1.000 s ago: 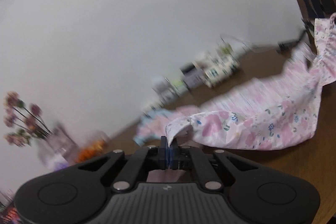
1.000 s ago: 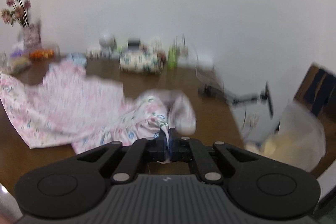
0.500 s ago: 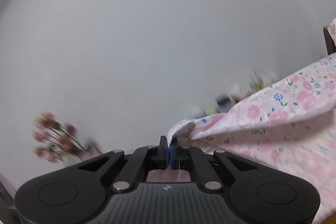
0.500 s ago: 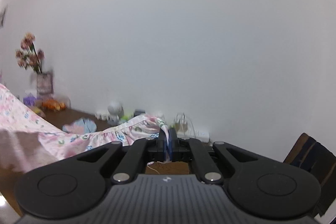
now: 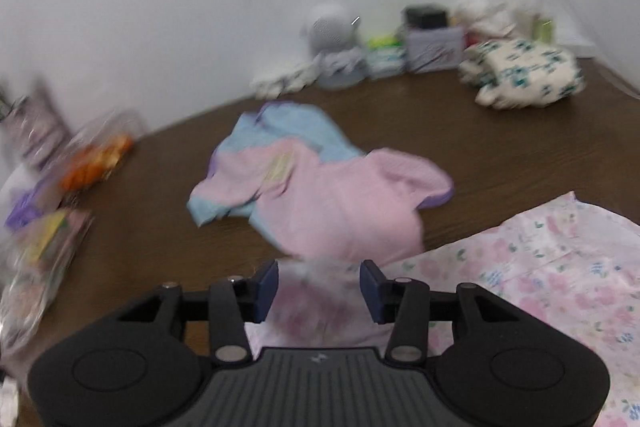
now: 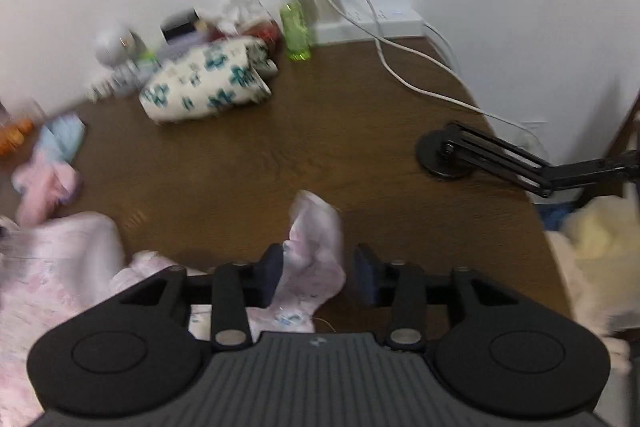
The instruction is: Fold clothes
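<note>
- Left wrist view: the left gripper has its fingers spread wide, with nothing pinched. A blurred part of the pink floral garment lies in the gap between them and spreads flat over the table to the right of the fingers. Ahead of the fingers, apart from the floral cloth or just meeting its edge (blur hides which), lies a crumpled pink-and-blue garment. Further ahead and to the right, near the wall, sits a cream bundle with teal print.
- Right wrist view: the right gripper is also wide open. A ruffled cuff or corner of the floral garment stands up between its fingers, touching or nearly touching the left one, loose rather than clamped. The rest of the cloth spreads to the left of the fingers. A black lamp base and a white cable lie ahead to the right.
- Judgement: the step in hand looks like laying the floral garment out flat; both grippers are open over it. How many folds it already carries is not clear.
- A next grasp would call for closing on a clear edge or corner, both ends level, keeping the cloth off the other garment.
</note>
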`<state>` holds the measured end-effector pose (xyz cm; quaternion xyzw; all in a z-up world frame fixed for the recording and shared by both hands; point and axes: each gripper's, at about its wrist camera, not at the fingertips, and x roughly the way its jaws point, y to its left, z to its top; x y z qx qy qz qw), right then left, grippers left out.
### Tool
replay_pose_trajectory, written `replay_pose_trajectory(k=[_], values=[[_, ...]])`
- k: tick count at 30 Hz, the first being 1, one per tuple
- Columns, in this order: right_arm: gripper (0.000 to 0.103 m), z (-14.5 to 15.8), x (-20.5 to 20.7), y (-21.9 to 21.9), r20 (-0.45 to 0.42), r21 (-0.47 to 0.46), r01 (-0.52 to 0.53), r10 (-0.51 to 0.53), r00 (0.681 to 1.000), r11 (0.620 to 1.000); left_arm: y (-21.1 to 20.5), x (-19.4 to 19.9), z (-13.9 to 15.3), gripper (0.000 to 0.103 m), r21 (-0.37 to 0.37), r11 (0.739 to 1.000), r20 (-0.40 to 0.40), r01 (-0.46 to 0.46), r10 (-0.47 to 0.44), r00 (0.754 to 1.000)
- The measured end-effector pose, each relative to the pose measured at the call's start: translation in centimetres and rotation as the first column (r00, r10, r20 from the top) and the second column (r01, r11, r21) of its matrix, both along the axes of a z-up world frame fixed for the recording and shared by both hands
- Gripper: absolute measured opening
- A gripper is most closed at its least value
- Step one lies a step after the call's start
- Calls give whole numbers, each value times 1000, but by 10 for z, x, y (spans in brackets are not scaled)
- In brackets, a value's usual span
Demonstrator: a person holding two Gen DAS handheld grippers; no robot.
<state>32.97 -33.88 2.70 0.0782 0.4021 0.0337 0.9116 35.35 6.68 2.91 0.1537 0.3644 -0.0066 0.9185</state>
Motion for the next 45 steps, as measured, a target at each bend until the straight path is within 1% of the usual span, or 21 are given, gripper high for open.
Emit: replay_pose_trajectory(k=[3,5,7,9,13,15,17,22,25,28,30,31,33,36,37,38,39,41,42,43,45], values=[[49,7,-20,-2,72,-68,-71,76,994,995,-15,-26,7,59,-10,987,17,158,-158,987],[49,15,-36,1,96,-96,-144,153,984,985,-30,-44,6,59,-23,958,-3,287,-287,958],[45,14,-51,10,84,-126,-218,229,970,968,-47,-61,4,53,-33,915,-26,402,-403,915],[43,5,-62,17,46,-139,-246,254,966,959,-64,-70,-10,33,-8,896,-72,444,-443,894],[42,-6,-88,14,22,-106,-237,241,970,966,-80,-77,-37,28,31,884,-85,467,-463,882],[44,-8,-109,7,39,-88,-222,226,973,971,-79,-81,-38,28,37,887,-82,459,-456,886],[52,-10,-129,0,52,-74,-201,205,977,977,-77,-80,-42,28,30,892,-81,450,-447,891],[55,-26,-157,-11,30,-17,-156,156,987,988,-85,-84,-42,27,58,901,-74,431,-426,902],[55,-30,-164,-8,47,-42,-115,117,992,992,-87,-86,-43,27,63,911,-59,408,-405,912],[65,-27,-176,-9,88,-103,-23,33,996,994,-89,-89,-44,27,68,920,-42,386,-384,923],[67,-25,-190,-14,116,-95,35,-24,993,995,-88,-91,-45,27,62,926,-28,372,-371,928],[67,-25,-196,-18,120,-71,49,-40,992,996,-88,-92,-46,27,59,929,-22,366,-365,931],[67,-28,-199,-10,125,-103,29,-16,992,994,-87,-93,-46,27,54,932,-17,360,-359,933],[56,-31,-202,5,130,-165,-7,29,991,986,-86,-92,-46,27,41,936,-14,351,-350,936],[40,-32,-203,10,131,-185,-19,44,990,983,-86,-92,-46,27,37,937,-13,347,-347,938],[14,-34,-204,15,132,-206,-30,58,990,978,-85,-92,-46,27,32,939,-12,343,-343,939],[6,-35,-205,20,133,-226,-42,73,988,973,-85,-92,-46,27,27,940,-9,339,-339,941],[4,-37,-207,29,133,-267,-65,103,986,962,-84,-92,-46,27,20,943,-5,333,-333,943],[4,-36,-211,42,145,-426,-71,146,979,902,-83,-93,-46,27,20,943,-4,331,-331,944],[4,-36,-215,53,155,-588,-63,188,970,806,-83,-93,-46,27,20,944,-3,330,-330,944],[4,-39,-222,66,125,-800,-62,266,956,597,-82,-93,-47,27,21,944,0,329,-329,944]])
